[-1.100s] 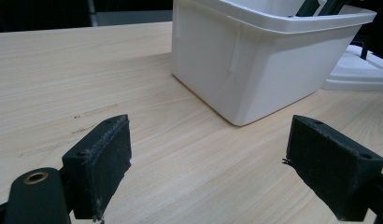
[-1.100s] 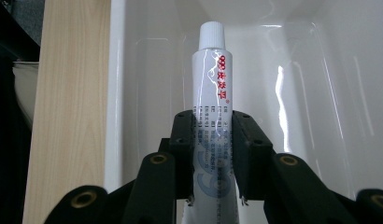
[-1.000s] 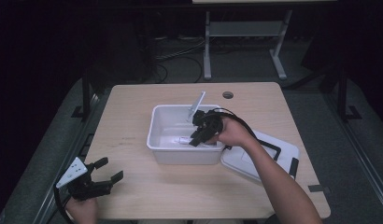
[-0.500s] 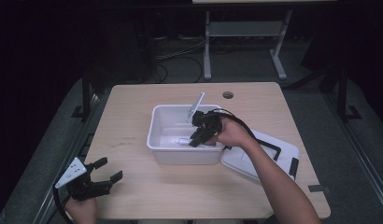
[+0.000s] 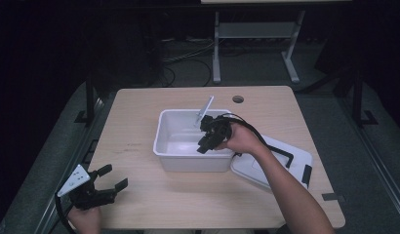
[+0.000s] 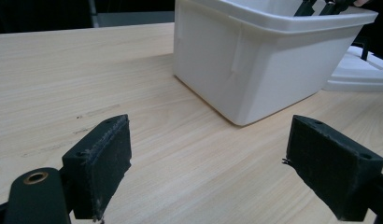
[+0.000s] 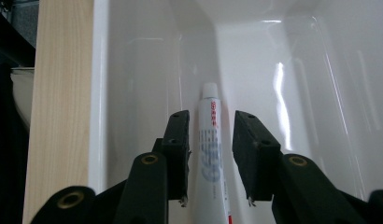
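A white plastic bin (image 5: 161,146) stands mid-table. On its floor, along one wall, lies a white toothpaste tube (image 7: 210,140) with blue print, cap pointing away. My right gripper (image 7: 210,122) reaches down into the bin (image 7: 133,70) and straddles the tube. Its jaws have just been opening, and a thin gap shows between each pad and the tube. From above, the right gripper (image 5: 205,144) sits at the bin's near right corner. My left gripper (image 5: 112,178) rests low at the table's front left, jaws wide open on nothing, facing the bin (image 6: 255,70).
The bin's white lid (image 5: 286,156) with black clips lies flat to the right of the bin. A pale slim stick (image 5: 205,109) leans on the bin's far rim. A cable hole (image 5: 238,99) sits near the table's far edge. Bare wood (image 6: 87,70) lies left of the bin.
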### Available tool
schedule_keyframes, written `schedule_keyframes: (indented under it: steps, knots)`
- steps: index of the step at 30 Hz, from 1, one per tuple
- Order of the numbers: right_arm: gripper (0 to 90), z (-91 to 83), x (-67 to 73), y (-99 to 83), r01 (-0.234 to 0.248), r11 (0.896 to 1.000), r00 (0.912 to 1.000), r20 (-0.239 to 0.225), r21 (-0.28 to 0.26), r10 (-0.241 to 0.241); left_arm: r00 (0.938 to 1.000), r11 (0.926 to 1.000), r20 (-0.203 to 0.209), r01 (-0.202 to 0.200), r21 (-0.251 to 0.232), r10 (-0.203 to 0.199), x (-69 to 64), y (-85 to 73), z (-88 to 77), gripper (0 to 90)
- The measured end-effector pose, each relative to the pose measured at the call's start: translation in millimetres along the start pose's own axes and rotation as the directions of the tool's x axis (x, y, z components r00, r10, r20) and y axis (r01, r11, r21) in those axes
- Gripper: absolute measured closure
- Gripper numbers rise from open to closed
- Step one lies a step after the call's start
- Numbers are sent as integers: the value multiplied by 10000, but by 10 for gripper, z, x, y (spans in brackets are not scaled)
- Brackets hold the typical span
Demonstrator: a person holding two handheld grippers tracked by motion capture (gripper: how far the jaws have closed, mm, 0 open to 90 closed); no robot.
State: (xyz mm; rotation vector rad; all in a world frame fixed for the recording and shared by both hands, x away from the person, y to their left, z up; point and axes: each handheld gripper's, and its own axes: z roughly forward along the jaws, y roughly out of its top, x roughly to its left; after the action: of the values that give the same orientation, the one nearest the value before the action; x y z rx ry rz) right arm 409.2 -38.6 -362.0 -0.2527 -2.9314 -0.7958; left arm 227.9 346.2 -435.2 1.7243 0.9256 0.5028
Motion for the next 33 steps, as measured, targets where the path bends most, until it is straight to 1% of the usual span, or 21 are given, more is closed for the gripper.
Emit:
schedule_keyframes:
  steps: [5, 10, 11, 14, 16, 18, 20, 21, 26, 28, 31, 33]
  knots:
    - [649, -31, 5, -6, -23, 10000, 10000, 8, -17, 23, 10000, 10000, -5, -51, 1, 51, -4, 2, 0, 132]
    - [638, -147, 27, -27, -44, 9999, 9999, 159, -109, 46, 10000, 10000, 14, -14, 23, 14, -5, 1, 8, 132]
    - [638, -147, 27, -27, -44, 9999, 9999, 159, -109, 46, 10000, 10000, 14, -14, 23, 14, -5, 1, 8, 131]
    - [630, -223, 37, -48, -46, 9998, 9997, 258, -178, 51, 10000, 10000, 23, -33, 37, 33, -8, 2, 11, 132]
    - [616, -304, 52, -72, -76, 9996, 9993, 363, -275, 86, 10000, 10000, 37, -23, 27, 23, -7, 1, 11, 132]
    - [616, -327, 59, -78, -78, 9995, 9993, 375, -294, 89, 10000, 10000, 27, -22, 33, 22, -8, 2, 10, 132]
    - [613, -427, 74, -113, -70, 9993, 9985, 543, -365, 90, 10000, 10000, 21, -24, 33, 24, -8, 1, 9, 132]
    - [613, -427, 74, -113, -70, 9993, 9985, 543, -365, 90, 10000, 10000, 26, -16, 32, 16, -8, 1, 11, 132]
    - [588, -603, 97, -202, -224, 9984, 9963, 821, -511, 266, 10000, 10000, 20, -26, 61, 26, -14, 2, 18, 132]
    - [588, -626, 100, -214, -219, 9983, 9962, 834, -531, 263, 10000, 10000, 29, -47, 70, 47, -16, 3, 19, 132]
    - [579, -726, 117, -269, -265, 9978, 9945, 995, -607, 325, 10000, 10000, 37, -41, 70, 41, -17, 2, 21, 132]
    - [576, -742, 122, -281, -261, 9981, 9942, 1029, -566, 318, 10000, 10000, 46, -47, 78, 47, -15, 1, 25, 132]
